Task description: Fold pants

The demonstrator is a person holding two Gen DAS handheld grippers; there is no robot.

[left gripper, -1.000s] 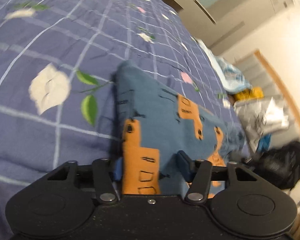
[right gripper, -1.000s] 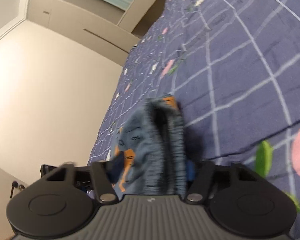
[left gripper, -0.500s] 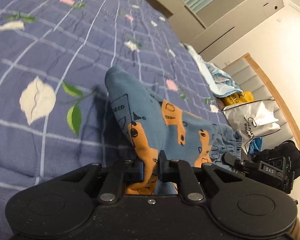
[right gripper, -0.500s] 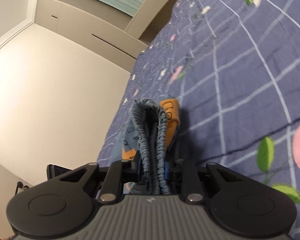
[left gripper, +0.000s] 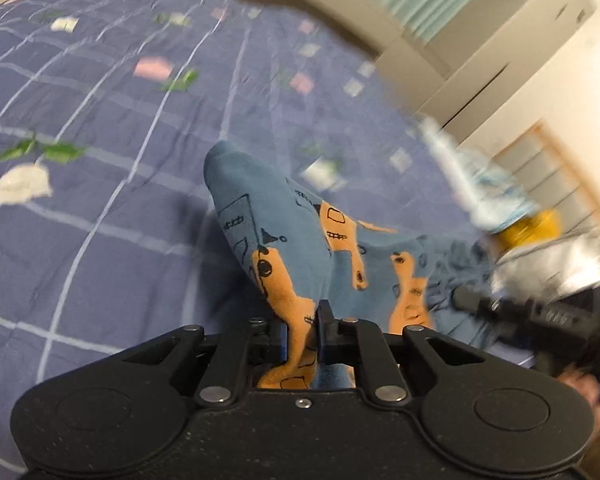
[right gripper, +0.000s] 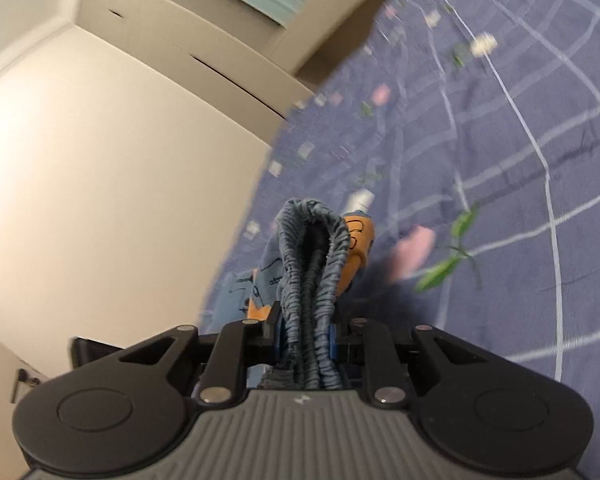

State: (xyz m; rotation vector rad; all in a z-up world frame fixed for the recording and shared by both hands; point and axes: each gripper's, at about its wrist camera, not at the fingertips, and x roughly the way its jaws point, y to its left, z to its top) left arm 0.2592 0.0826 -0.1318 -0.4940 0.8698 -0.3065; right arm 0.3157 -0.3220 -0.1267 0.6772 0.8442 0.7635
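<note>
A: What is hard to see here?

B: The left wrist view is blurred at the right side; a pale heap (left gripper: 488, 188) and a yellow thing (left gripper: 534, 226) there cannot be named. The pants (left gripper: 300, 240) run under the claw bodies, so their near edges are hidden.

A: Where are the pants against each claw?

B: The left claw (left gripper: 303, 334) is clenched on an orange and blue fold. The right claw (right gripper: 305, 334) is clenched on the gathered waistband (right gripper: 314, 264). The cloth hangs lifted between them, above the bed (left gripper: 100, 120).

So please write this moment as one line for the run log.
left gripper: shut on pants | right gripper: shut on waistband | bed below
</note>
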